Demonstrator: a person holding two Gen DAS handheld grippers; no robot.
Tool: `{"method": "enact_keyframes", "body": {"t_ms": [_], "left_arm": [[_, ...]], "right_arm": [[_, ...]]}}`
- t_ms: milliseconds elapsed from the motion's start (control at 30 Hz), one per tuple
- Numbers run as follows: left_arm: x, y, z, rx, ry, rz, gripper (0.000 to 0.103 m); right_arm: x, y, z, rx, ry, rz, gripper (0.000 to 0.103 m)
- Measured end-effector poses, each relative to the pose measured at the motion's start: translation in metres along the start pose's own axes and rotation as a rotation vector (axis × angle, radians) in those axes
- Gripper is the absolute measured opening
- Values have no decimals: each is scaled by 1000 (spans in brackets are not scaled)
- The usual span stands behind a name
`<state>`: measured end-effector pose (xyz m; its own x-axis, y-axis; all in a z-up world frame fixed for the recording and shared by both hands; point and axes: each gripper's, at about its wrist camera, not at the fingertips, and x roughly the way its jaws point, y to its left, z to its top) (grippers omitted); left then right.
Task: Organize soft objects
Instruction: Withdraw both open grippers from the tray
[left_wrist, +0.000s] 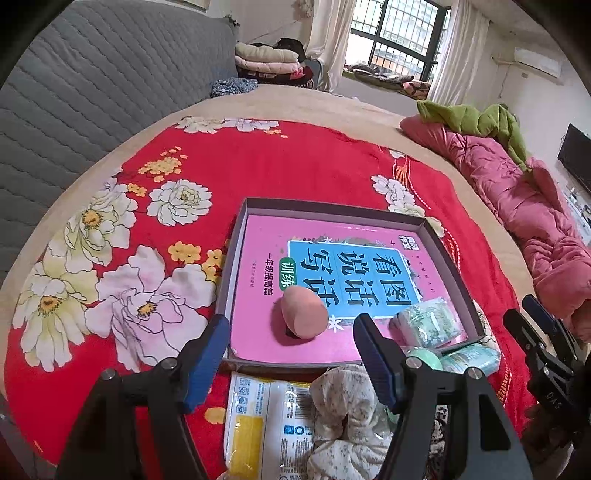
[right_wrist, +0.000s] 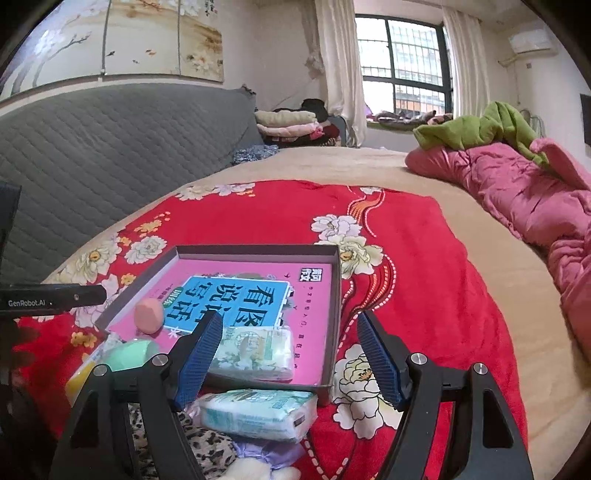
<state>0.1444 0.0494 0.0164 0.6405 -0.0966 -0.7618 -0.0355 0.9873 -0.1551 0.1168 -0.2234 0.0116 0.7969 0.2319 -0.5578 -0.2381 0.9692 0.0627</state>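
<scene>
Both tongs, left gripper (left_wrist: 291, 363) and right gripper (right_wrist: 290, 356), agape and empty; floral cloth (left_wrist: 351, 417) half-hidden, perhaps a scrunchie.

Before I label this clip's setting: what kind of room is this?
Most likely a bedroom: a wide bed under a red floral blanket, a grey padded headboard, and a rumpled pink quilt beside folded clothes.
</scene>
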Motion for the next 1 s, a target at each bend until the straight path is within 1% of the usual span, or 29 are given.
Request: {"method": "enact_keyframes", "body": {"t_ms": [267,367,667,867,1000], "left_arm": [[-15,-4,-8,16,-13,-8,69],[-20,-7,-11,25,-20,-15,69],[-36,-12,-17,33,-28,-36,69],[-44,-10,-22,38,-35,-33,69],[-47,-10,-28,47,-25,-43,69]], "right_arm": [[-19,13,0,-9,-18,12,76],[-25,19,-2,-30,-21,6,76],[-44,31,-9,-41,-23,-4,76],[-52,34,-14,-54,-17,-20,76],[-59,31,-16,-46,-20,-29,76]]}}
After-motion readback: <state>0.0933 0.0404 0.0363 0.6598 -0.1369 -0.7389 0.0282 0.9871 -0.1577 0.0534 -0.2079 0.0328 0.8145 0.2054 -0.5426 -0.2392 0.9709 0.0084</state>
